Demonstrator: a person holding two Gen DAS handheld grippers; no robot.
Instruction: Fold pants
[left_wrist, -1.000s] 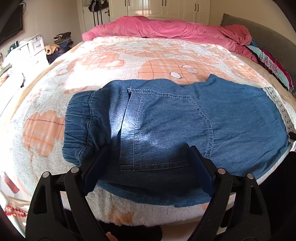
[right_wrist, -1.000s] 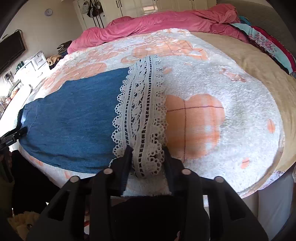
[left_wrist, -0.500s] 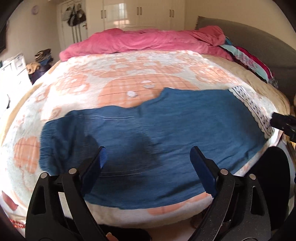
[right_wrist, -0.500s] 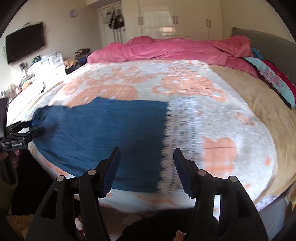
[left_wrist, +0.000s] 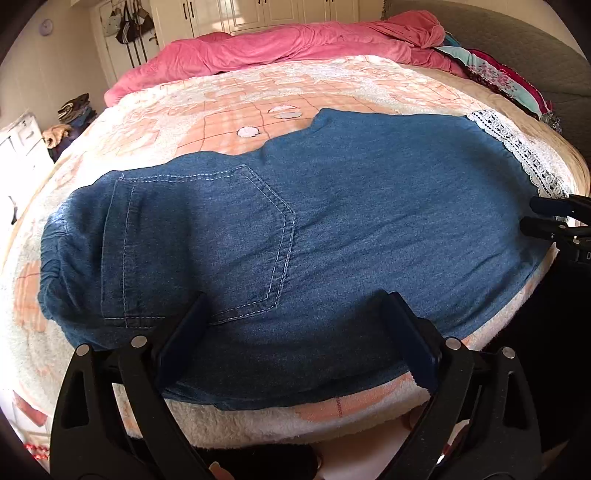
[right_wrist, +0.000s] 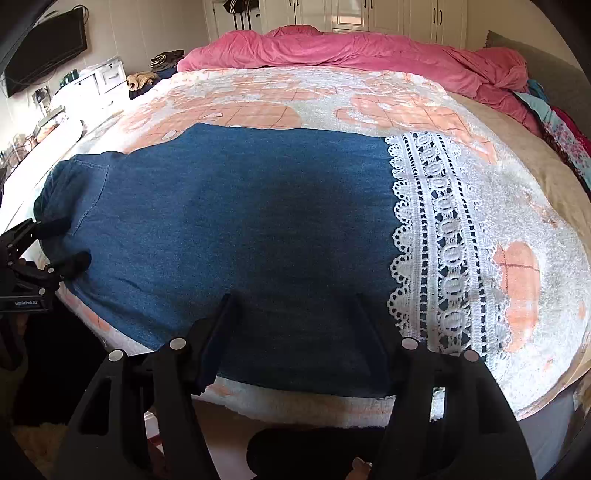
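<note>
Lying flat along the near edge of the bed, the pants (left_wrist: 332, 229) are blue denim folded lengthwise, soft and lightly creased, with a gathered elastic waist at the left end, a stitched five-sided patch pocket (left_wrist: 207, 243) and a wide white openwork lace hem (right_wrist: 443, 240) with scalloped edges at the right end. They rest on a fluffy white blanket (right_wrist: 369, 110) printed with peach checked shapes; a rumpled pink duvet (left_wrist: 295, 44) lies beyond. Left gripper (left_wrist: 295, 336) hovers over the pocket area, jaws opening wide, nothing clamped. Right gripper (right_wrist: 295, 332) hovers over the leg beside the lace, jaws opening, holding nothing.
</note>
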